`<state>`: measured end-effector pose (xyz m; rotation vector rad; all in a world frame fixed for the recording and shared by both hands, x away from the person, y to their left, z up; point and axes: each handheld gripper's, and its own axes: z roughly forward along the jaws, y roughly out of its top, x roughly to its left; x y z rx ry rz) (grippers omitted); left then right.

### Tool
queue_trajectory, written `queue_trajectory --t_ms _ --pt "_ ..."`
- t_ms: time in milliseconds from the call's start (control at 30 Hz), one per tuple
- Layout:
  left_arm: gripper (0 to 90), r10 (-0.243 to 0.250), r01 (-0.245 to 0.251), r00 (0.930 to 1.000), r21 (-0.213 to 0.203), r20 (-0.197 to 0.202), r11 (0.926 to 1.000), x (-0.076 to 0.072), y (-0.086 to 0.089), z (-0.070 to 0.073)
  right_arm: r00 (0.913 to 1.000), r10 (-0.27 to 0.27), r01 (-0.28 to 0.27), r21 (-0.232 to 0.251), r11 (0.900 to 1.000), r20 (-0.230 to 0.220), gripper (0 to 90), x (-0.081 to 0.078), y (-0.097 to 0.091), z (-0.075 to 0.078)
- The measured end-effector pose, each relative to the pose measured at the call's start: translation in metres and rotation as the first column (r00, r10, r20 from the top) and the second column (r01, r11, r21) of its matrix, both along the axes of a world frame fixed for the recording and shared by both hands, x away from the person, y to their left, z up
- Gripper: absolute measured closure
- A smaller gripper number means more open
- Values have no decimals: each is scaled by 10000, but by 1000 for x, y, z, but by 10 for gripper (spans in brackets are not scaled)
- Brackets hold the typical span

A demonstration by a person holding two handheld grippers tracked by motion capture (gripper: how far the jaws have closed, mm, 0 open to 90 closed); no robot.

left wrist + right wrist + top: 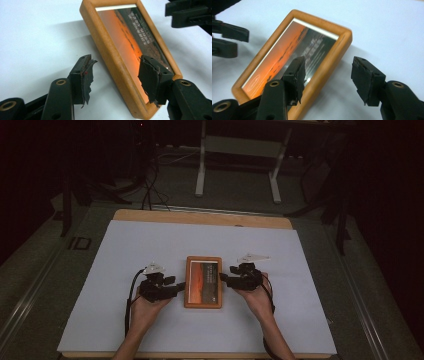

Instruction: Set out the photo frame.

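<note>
wooden picture frame (203, 281) flat on white table sheet (125, 250), left gripper (181, 286) released astride its edge; right gripper (223, 278) likewise released

My left gripper (115, 75) and right gripper (328, 80): matt black plastic, brass-look rivets, pads (86, 77) of torn, rough black rubbery stuff. Picture frame (110, 50): smooth, satin light wood with rounded edges; its pane (294, 52) glossy, reflective. Table cover (150, 245) at 12 o'clock beyond it: matt, smooth, paper-like white.
</note>
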<state>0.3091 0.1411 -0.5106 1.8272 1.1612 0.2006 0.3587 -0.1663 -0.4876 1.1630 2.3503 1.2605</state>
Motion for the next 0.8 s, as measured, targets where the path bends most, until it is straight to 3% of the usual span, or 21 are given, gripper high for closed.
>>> queue_trajectory --t_ms 67,200,267,300,400,667,800 --pt "448 0 0 10000 -4 74 10000 -2 0 1 9998 72 -67 -240 9997 205 475 5 4 4" --pt "448 -9 8 9999 28 107 10000 -3 -1 3 9981 410 -393 -373 9985 467 649 10 9 7" --pt "448 -9 8 9999 28 107 10000 -3 -1 3 9976 430 -407 -415 9983 551 649 11 10 8" --pt "448 17 -16 9999 -51 153 10000 -4 -1 4 9964 403 -371 -437 9984 745 813 13 13 10" --pt "448 81 -80 9998 -79 155 9999 -4 -2 5 9941 419 -358 -619 9974 997 900 17 18 12" --pt "448 99 -97 9999 -161 139 9998 -5 -1 6 9909 640 -502 -1157 9920 1188 900 28 37 6" --pt "448 12 -10 9998 -102 204 9999 -6 -2 7 9926 506 -376 -1166 9925 1108 900 35 41 0"
